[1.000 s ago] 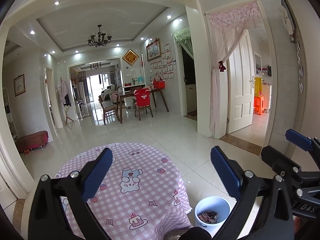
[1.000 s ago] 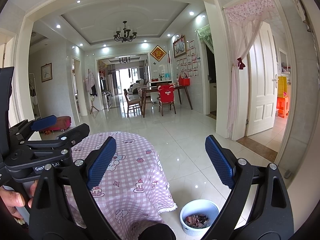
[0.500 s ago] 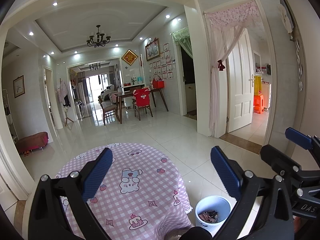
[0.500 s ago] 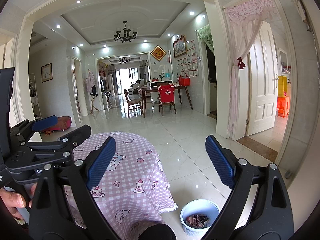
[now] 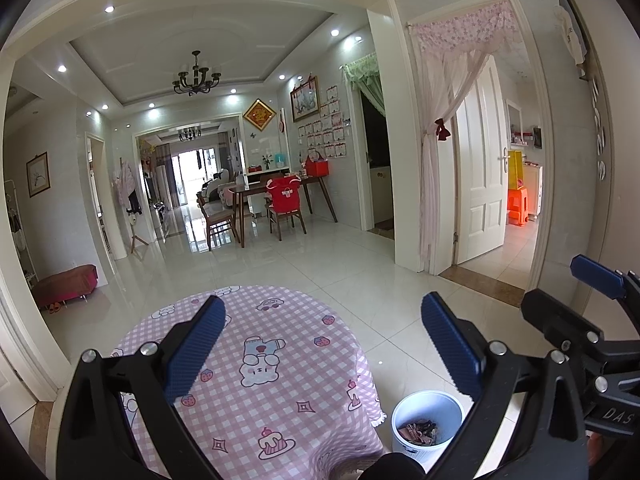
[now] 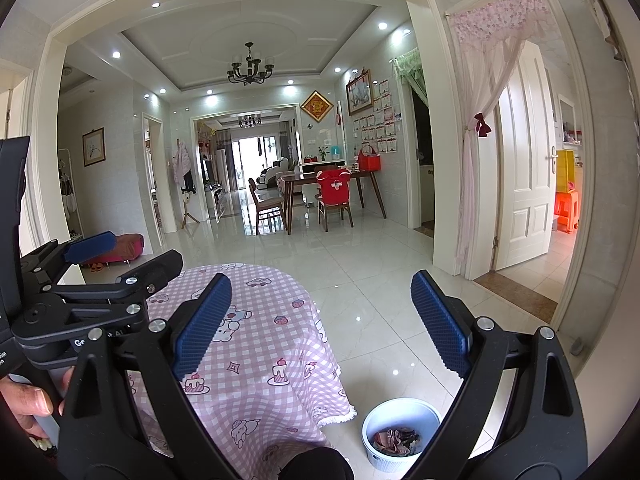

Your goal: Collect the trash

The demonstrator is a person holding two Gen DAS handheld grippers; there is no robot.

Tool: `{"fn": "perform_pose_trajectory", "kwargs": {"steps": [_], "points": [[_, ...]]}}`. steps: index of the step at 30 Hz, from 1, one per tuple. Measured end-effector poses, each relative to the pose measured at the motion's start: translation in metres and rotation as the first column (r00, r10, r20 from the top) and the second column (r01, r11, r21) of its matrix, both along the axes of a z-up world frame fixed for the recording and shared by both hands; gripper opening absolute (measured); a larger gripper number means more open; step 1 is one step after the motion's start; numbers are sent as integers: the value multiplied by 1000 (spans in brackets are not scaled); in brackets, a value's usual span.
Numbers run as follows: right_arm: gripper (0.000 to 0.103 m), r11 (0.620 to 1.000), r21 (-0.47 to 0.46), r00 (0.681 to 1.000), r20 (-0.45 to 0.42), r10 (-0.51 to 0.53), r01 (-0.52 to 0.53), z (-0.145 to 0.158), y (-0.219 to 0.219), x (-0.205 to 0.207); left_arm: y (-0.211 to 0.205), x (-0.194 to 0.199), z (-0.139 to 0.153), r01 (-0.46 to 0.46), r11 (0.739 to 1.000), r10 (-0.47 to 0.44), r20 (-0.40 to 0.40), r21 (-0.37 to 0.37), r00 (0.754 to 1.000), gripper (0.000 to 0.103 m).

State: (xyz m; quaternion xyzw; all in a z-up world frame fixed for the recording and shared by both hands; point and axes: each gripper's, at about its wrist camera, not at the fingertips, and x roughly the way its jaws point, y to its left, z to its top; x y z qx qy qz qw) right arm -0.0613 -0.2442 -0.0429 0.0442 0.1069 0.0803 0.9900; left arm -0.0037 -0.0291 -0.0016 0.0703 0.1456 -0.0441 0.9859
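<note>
My left gripper [image 5: 322,344] and right gripper [image 6: 322,320] hover with jaws wide apart, empty, above the pink checked tablecloth [image 5: 280,392]; the white plastic bin [image 6: 400,432] sits beside its right edge.

Glossy tiled floor [image 5: 320,264] — chandelier [image 5: 195,80] overhead.

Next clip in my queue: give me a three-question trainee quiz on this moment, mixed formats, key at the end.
1. True or false: the left gripper is holding a piece of trash.
2. Where does the white bin stand? A) on the table B) on the floor beside the table's right edge C) by the white door
3. Fill in: the table is covered by a pink checked ____.

Key: 1 false, both it and the right gripper are open and empty. 2 B; it already holds some scraps. 3 tablecloth.
</note>
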Motion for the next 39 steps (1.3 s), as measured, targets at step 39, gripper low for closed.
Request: {"fn": "perform_pose_trajectory", "kwargs": {"steps": [39], "points": [[90,1000,11,1000,-10,6,-6,-11,12,2,4,2,-13,-8,1000,8,-7,-7,1000,97]]}}
